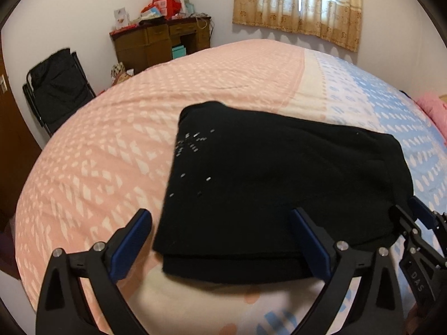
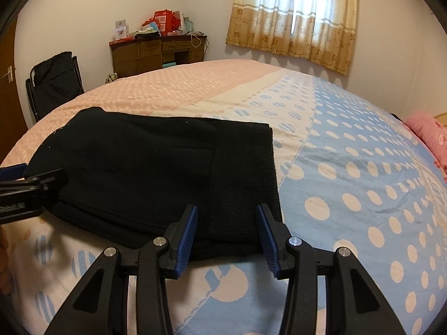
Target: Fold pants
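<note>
The black pants (image 1: 279, 184) lie folded into a thick rectangle on the bed (image 1: 97, 153); small silver studs dot their left part. My left gripper (image 1: 220, 220) is open, its blue pads astride the near left edge of the pants, holding nothing. In the right wrist view the pants (image 2: 156, 167) lie with the ribbed waistband at the right. My right gripper (image 2: 227, 215) is open over the near right corner, empty. It also shows at the right edge of the left wrist view (image 1: 419, 223).
The bedcover is pink on the left and blue with pale dots on the right (image 2: 363, 181). A pink pillow (image 2: 430, 134) lies at the far right. A black folding chair (image 1: 56, 89) and a cluttered wooden desk (image 1: 162, 39) stand by the far wall. A curtained window (image 2: 296, 19) is behind.
</note>
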Action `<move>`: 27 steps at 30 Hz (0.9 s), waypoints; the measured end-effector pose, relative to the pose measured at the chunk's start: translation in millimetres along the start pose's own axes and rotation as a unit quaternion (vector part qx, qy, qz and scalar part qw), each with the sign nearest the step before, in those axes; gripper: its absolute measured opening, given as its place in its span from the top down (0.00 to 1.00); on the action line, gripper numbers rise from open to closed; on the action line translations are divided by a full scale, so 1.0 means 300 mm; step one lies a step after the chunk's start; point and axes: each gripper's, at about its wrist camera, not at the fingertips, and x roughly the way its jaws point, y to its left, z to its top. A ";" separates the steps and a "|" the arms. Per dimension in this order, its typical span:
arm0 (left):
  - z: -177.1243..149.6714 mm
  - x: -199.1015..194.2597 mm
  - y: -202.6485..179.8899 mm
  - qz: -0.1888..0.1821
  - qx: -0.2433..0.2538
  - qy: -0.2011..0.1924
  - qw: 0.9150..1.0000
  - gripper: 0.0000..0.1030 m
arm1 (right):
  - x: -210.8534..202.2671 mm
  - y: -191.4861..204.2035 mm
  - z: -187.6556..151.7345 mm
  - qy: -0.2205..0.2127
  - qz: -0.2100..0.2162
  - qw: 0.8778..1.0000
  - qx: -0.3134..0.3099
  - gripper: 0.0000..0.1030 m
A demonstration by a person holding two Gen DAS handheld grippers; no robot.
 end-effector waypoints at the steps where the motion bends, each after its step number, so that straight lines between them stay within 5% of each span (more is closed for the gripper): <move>1: -0.005 -0.005 0.011 0.000 -0.006 0.003 1.000 0.00 | 0.001 0.003 0.001 0.001 -0.001 1.000 -0.003 0.52; 6: -0.030 -0.043 0.024 -0.002 -0.023 0.027 0.999 0.00 | -0.032 0.042 0.016 0.022 -0.032 0.998 -0.058 0.47; 11: -0.081 -0.133 0.001 0.023 0.017 0.015 0.999 0.00 | -0.211 0.019 -0.029 0.006 0.010 0.999 0.030 0.35; 16: -0.137 -0.241 0.012 0.013 0.006 -0.014 1.000 0.00 | -0.344 0.033 -0.114 0.008 0.050 0.994 0.092 0.34; 27: -0.289 -0.467 -0.011 0.008 0.018 -0.060 0.998 0.00 | -0.675 0.022 -0.229 -0.077 0.030 0.985 0.153 0.34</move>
